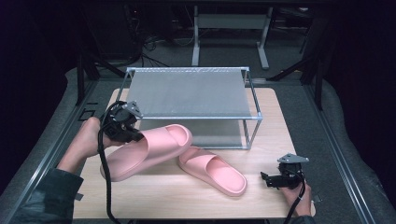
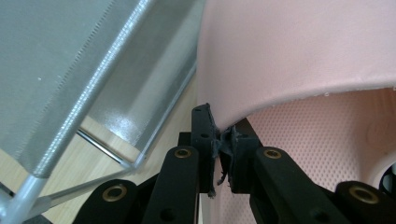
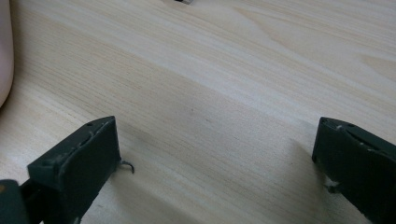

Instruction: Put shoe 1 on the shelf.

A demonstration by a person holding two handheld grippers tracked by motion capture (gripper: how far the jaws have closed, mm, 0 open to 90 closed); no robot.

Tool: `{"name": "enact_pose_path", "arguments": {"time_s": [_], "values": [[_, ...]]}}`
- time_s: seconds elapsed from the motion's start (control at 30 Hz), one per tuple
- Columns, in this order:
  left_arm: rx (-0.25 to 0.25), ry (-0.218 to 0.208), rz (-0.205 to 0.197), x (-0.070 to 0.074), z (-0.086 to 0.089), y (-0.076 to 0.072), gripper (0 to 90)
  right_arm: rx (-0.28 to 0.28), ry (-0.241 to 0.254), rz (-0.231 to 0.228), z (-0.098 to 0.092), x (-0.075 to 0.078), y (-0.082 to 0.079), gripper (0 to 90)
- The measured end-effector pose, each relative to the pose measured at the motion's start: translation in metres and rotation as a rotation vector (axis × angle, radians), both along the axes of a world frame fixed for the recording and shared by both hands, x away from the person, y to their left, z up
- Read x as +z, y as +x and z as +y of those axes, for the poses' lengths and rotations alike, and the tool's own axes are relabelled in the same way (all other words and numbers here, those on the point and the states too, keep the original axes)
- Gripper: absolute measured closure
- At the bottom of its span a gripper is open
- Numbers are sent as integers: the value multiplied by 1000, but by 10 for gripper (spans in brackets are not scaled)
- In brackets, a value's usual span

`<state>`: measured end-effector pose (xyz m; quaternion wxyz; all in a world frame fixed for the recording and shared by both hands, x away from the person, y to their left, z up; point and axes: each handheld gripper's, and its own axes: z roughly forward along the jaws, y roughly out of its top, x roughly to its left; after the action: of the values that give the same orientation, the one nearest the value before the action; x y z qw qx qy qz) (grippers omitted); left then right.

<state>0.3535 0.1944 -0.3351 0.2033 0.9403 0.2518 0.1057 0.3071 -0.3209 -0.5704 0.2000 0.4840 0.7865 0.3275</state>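
Pink foam fills the scene: one slipper [image 1: 144,151] hangs tilted above the wooden tabletop [image 1: 187,196], its edge clenched in the left hand-held gripper [image 1: 122,122] just in front of the two-tier metal shoe rack [image 1: 187,93]. The second slipper [image 1: 212,170] lies flat on the tabletop beside it. The right hand-held gripper [image 1: 267,178] rests near the front right corner, jaws spread wide and empty. This looks like the carrying step; next, the lifted slipper probably needs levelling and guiding onto a shelf, clear of the frame.
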Motion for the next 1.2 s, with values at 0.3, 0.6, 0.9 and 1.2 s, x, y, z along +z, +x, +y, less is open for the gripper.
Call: {"name": "enact_pose_path", "arguments": {"time_s": [0.3, 0.6, 0.9, 1.2], "values": [[86, -43, -9, 26, -2, 13, 840, -7, -6, 0, 0, 0, 0, 4], [165, -63, -15, 43, -9, 27, 840, -8, -7, 0, 0, 0, 0, 3], [229, -42, -15, 54, -23, 48, 840, -1, -4, 7, 0, 1, 0, 3], [323, -37, -14, 60, -34, 69, 840, -1, -4, 7, 0, 1, 0, 3]]}}
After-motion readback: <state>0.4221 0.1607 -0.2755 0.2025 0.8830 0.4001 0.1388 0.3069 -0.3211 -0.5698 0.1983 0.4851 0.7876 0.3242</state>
